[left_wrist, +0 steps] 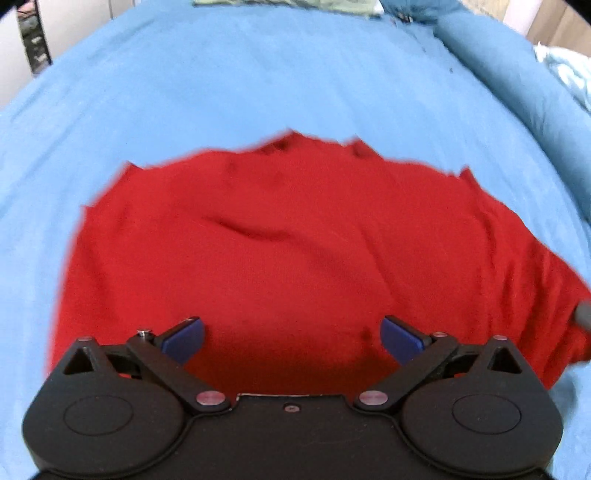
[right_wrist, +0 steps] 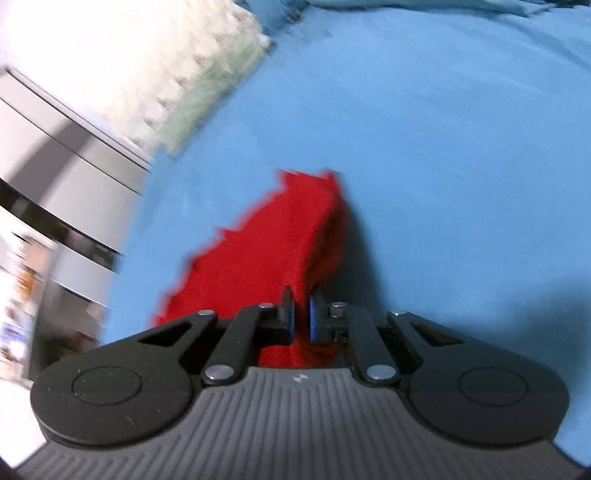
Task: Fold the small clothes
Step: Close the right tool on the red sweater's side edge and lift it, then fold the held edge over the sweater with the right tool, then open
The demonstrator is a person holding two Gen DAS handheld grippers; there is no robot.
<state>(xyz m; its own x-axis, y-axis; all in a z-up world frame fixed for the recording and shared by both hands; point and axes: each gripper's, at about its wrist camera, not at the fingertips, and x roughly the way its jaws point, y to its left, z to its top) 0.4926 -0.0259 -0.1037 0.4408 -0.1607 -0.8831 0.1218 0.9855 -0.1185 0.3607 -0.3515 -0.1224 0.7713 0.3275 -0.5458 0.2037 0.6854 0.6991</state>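
Left wrist view: left gripper point(left_wrist: 291, 338) has its jaws spread wide, blue pads point(left_wrist: 184, 338) well apart, nothing between them. It hovers over the near edge of the red garment point(left_wrist: 280, 251); can't tell if the pads touch the fabric. Garment lies mostly flat on the blue bed sheet point(left_wrist: 258, 74), a few creases across the middle, far edge ragged with motion blur. Its right side is drawn into taut folds running toward a grey object point(left_wrist: 583, 315) at the frame's right edge; too little of that object shows to identify it. A green cloth point(left_wrist: 295, 5) lies at the far edge of the bed, and pale blue bedding point(left_wrist: 569, 70) is bunched at far right.

Right wrist view: heavy blur. Pale furniture point(right_wrist: 55, 155) on the left and a light patterned cloth point(right_wrist: 192, 81) at the sheet's point(right_wrist: 443, 129) upper left. Right gripper point(right_wrist: 301, 319) is clamped on the garment point(right_wrist: 266, 251), jaws nearly together with red fabric pinched between the blue pads point(right_wrist: 314, 319). The garment stretches away from the pads as a raised ridge, casting a shadow on the sheet to its right.
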